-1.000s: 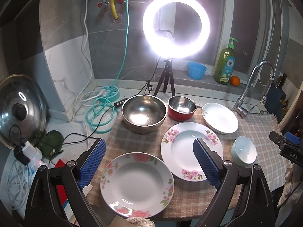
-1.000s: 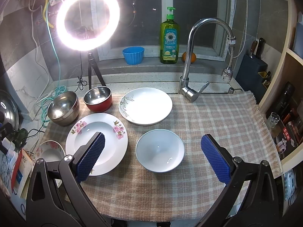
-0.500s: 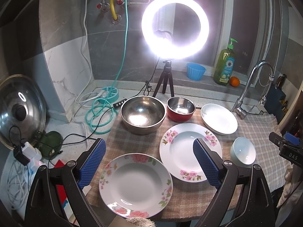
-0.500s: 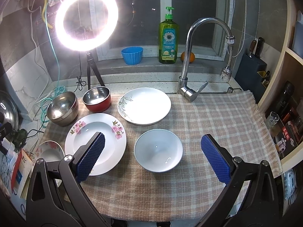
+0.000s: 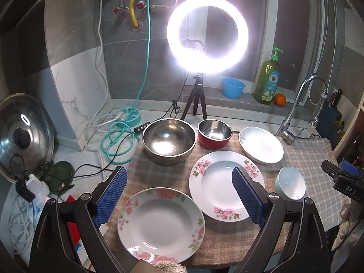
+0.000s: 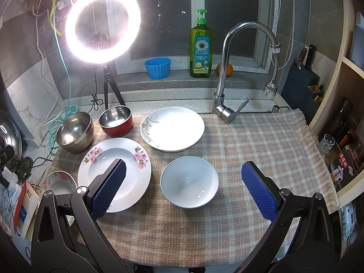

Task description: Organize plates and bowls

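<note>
On the checked cloth lie a near floral plate [image 5: 160, 224], a pink-flower plate [image 5: 218, 182] [image 6: 107, 159], a white leaf-pattern plate [image 5: 261, 144] [image 6: 173, 128], a pale white bowl [image 5: 290, 183] [image 6: 190, 184], a large steel bowl [image 5: 169, 140] [image 6: 75, 132] and a red bowl with steel inside [image 5: 215, 133] [image 6: 116, 120]. My left gripper [image 5: 178, 187] is open and empty above the near floral plate. My right gripper [image 6: 183, 188] is open and empty, held over the white bowl.
A lit ring light on a tripod [image 5: 207, 34] stands behind the bowls. A faucet [image 6: 229, 72] rises at the back right. Soap bottle [image 6: 201, 45], blue cup [image 6: 157, 67] and orange on the sill. Pot lid [image 5: 21, 134] and cables [image 5: 118, 136] at left.
Both views have shifted slightly: the dishes sit a little lower-left in frame than a second ago. Both grippers stay open and empty; no dish has moved.
</note>
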